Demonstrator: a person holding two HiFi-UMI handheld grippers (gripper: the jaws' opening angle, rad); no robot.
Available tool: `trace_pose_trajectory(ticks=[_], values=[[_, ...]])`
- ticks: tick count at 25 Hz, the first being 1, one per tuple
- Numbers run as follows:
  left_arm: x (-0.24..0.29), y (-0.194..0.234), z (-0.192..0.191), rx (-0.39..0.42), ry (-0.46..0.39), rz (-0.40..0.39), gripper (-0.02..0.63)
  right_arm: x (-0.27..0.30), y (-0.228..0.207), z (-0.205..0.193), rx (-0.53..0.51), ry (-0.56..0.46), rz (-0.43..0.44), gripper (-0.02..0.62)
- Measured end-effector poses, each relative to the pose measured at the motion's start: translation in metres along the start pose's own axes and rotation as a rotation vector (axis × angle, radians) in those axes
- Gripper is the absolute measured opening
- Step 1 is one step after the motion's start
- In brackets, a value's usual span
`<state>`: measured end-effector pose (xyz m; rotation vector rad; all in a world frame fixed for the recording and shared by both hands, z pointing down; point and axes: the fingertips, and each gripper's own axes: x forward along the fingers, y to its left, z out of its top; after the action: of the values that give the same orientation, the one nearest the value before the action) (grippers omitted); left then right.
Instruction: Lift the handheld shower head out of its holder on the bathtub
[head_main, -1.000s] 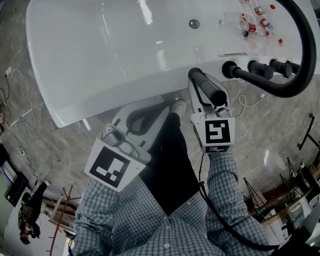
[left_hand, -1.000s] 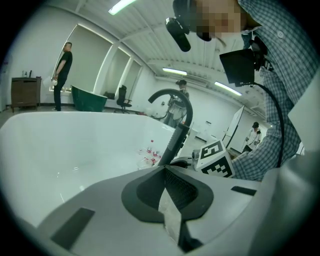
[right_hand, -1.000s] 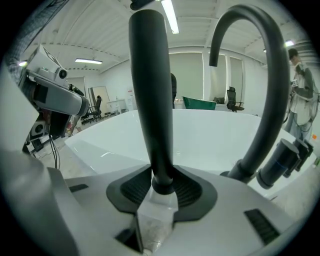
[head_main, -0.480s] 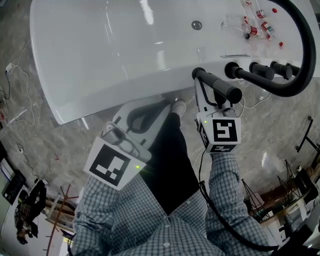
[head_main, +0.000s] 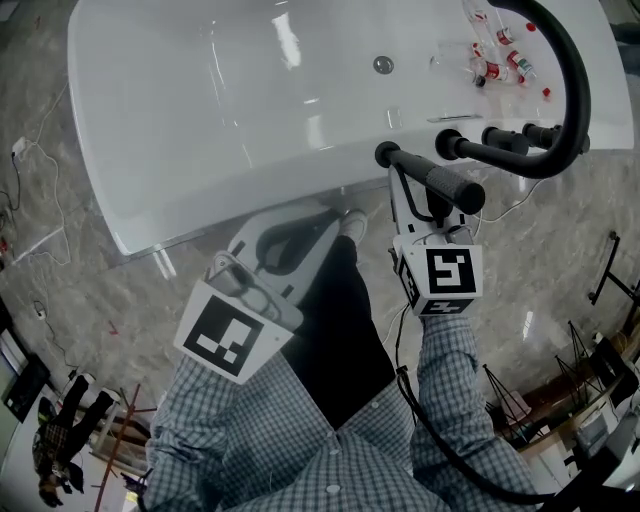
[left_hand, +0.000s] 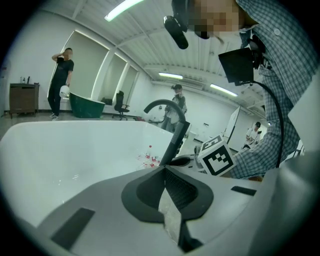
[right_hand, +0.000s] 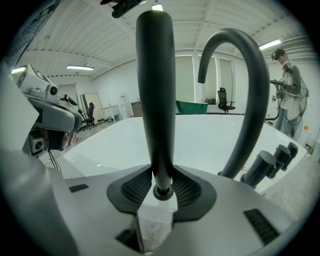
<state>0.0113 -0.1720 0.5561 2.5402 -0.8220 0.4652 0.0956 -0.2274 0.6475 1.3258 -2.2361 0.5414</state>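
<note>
Shower head (right_hand: 155, 90), base pinched between right gripper (right_hand: 163, 187) fingers (right_hand: 131, 189)

Head view steeply down on glossy white bathtub (head_main: 200, 100), both gripper views low, close, facing across same tub.

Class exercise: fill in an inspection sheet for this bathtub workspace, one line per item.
Surface: white bathtub standing on a marble floor.
Job's things: black handheld shower head, slanting above the tub rim.
Clutter: small red-capped bottles inside the tub.
Grippers: right hand-held gripper shut on the shower head; left hand-held gripper shut, nothing between its jaws.
Cables: white cable on the floor; black cable along the right sleeve.
Surroundings: black curved spout, three black knobs, people standing beyond.
</note>
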Motion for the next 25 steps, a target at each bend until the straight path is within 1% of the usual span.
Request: trace_pose_trajectory(ticks=[5,9,11,15,22,25], values=[[-0.009,-0.003,0.009,0.012,-0.004,-0.012,0.005,-0.017,0.000,0.019,-0.015,-0.003,-0.018,0.124],[-0.012,-0.012,0.019,0.063,0.013,-0.031,0.005,-0.034,-0.003,0.037,-0.023,-0.013,-0.020,0.124],[-0.014,-0.014,0.028,0.070,-0.003,-0.025,0.005,-0.044,-0.004,0.047,-0.025,-0.018,-0.021,0.124],[-0.023,-0.017,0.048,0.053,-0.033,-0.014,0.005,-0.062,-0.003,0.071,-0.020,-0.024,-0.020,0.124],[-0.041,-0.025,0.086,0.088,-0.056,0.008,0.005,-0.095,0.003,0.111,-0.062,-0.040,-0.020,0.124],[-0.049,-0.031,0.103,0.101,-0.069,0.012,0.005,-0.113,0.007,0.125,-0.046,-0.048,-0.017,0.124]])
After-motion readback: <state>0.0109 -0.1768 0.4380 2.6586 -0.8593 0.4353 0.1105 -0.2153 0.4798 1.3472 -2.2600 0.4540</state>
